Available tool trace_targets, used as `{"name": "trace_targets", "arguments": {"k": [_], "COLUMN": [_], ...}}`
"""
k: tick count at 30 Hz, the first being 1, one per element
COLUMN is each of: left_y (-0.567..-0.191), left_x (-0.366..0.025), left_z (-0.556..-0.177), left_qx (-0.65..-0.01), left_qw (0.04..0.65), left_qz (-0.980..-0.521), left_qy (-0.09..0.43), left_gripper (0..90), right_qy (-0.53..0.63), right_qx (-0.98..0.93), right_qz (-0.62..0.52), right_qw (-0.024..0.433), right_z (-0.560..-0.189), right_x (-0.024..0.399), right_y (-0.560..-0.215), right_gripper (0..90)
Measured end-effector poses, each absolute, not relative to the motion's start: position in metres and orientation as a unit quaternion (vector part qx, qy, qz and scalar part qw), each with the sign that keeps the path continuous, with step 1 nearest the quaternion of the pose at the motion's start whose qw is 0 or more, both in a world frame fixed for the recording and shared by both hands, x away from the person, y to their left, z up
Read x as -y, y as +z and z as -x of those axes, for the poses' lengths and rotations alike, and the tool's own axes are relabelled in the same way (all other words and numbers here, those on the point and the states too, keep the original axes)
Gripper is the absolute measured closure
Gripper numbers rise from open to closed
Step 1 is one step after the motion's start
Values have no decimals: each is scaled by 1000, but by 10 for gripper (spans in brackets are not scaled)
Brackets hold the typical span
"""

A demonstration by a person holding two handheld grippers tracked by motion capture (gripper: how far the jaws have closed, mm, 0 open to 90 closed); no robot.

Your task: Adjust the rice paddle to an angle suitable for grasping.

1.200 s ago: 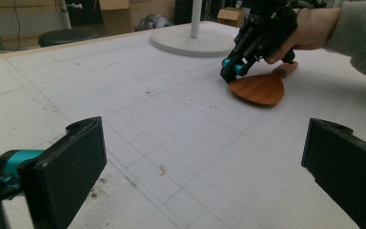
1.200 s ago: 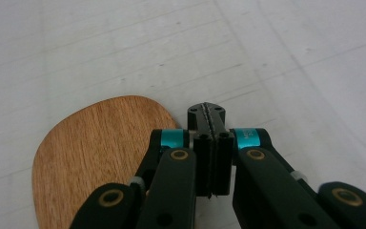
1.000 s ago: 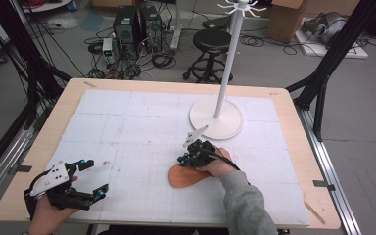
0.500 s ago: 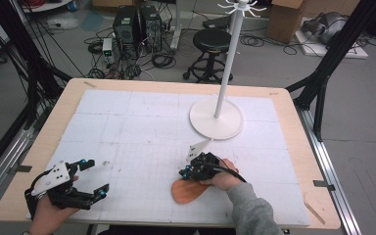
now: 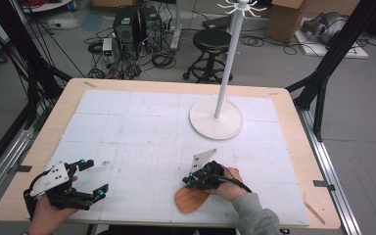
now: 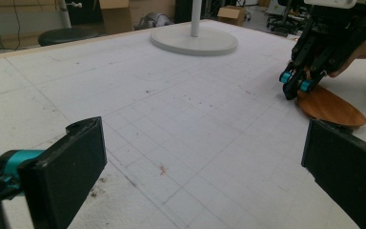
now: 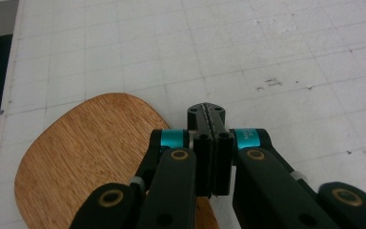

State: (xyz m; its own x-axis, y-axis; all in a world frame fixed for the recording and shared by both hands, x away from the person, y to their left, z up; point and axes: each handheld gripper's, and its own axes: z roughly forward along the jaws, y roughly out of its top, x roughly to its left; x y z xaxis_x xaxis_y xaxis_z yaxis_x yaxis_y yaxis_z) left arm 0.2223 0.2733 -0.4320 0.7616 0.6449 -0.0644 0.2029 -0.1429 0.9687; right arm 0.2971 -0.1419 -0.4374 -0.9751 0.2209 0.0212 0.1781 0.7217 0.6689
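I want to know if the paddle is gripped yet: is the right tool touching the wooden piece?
Cannot tell. In the right gripper view the shut right tool overlaps the wooden piece, hiding any contact.

The white mat lay bare over most of its middle and left part, so a hand could pass there freely. The white stand stood at the far right part, with its round base on the mat and a thin pole rising up. The wooden board lay flat at the near edge, just beside the right gripper. The left gripper sat near the left corner, well apart.
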Motion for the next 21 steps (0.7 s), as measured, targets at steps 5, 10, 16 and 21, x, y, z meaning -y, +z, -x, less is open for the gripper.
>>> {"name": "trace_targets", "arguments": {"k": [5,10,16,21], "left_y": [-431,-431,-431,-431], "left_x": [-273,-273,-273,-271], "left_z": [-223,-223,-223,-225], "left_qx": [-290,-289,-288,-286], "left_qw": [591,590,591,591], "left_qz": [-729,-730,-729,-731], "left_qy": [188,188,188,187], "left_gripper": [18,18,17,18], "right_qy": [387,424,443,454], "right_qx": [-915,-893,-874,-858], "right_qz": [-115,-143,-190,-226], "right_qw": [23,50,62,76], "right_z": [-295,-287,-281,-273], "right_x": [147,172,207,239], "right_y": [-432,-420,-422,-424], "right_gripper": [900,900,900,899]}}
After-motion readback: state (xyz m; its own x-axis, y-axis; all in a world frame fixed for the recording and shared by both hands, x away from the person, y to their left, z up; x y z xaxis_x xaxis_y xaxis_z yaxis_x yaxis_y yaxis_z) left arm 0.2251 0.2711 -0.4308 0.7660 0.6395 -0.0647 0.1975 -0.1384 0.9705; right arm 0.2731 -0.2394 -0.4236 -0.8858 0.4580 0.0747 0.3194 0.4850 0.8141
